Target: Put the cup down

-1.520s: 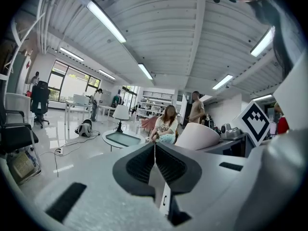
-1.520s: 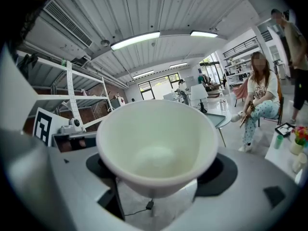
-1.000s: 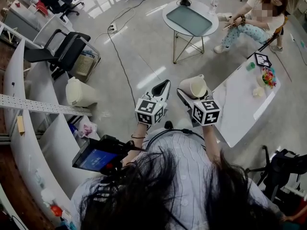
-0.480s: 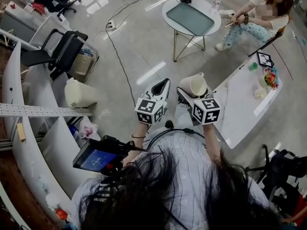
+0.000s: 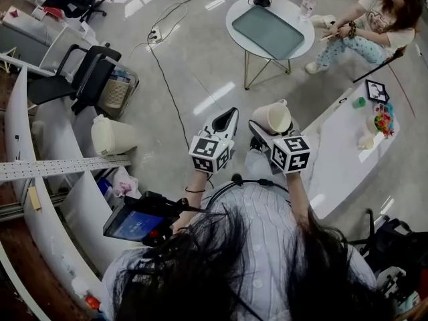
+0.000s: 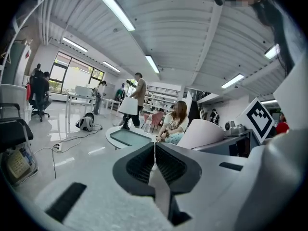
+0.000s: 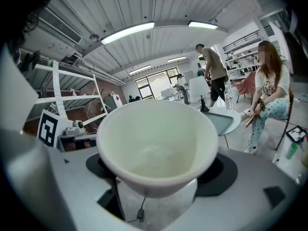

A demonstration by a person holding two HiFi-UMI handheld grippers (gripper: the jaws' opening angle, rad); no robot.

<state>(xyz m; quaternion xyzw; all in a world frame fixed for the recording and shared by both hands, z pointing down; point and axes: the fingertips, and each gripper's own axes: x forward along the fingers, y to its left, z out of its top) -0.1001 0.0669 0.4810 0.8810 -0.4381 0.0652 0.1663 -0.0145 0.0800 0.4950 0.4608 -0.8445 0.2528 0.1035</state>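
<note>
- Floor (image 5: 200, 79) of pale grey, glossy tile lies under both tongs, with a black cable (image 5: 165, 79) running across it from a power strip (image 5: 156, 36).
- A long white desk (image 5: 338, 159) stands just right of the cup in the head view. Its near end is bare, and small coloured things (image 5: 382, 120) and a framed marker card (image 5: 376, 89) sit at the far end.
- Farther off is a round desk (image 5: 292, 15) on thin gold legs, with a water bottle (image 5: 307, 4) on it and a seated person (image 5: 364, 25) beside it.
- To the left are a black office chair (image 5: 87, 72), a white bin (image 5: 110, 136) and curved white shelves (image 5: 47, 199).
- The cup (image 5: 272, 118) is cream-white, wide-mouthed and empty. It is held in the air above the floor near the long desk's edge, tipped so that its mouth faces back along the right tongs (image 5: 266, 127).
- The right tongs are clamped on the cup, one jaw against each side of its lower wall.
- The left tongs (image 5: 231, 114) are pressed together with nothing between them, and hang in the air beside the right pair.
- Each pair of tongs carries a cube with black-and-white square markers, and no lettering can be read on them.
</note>
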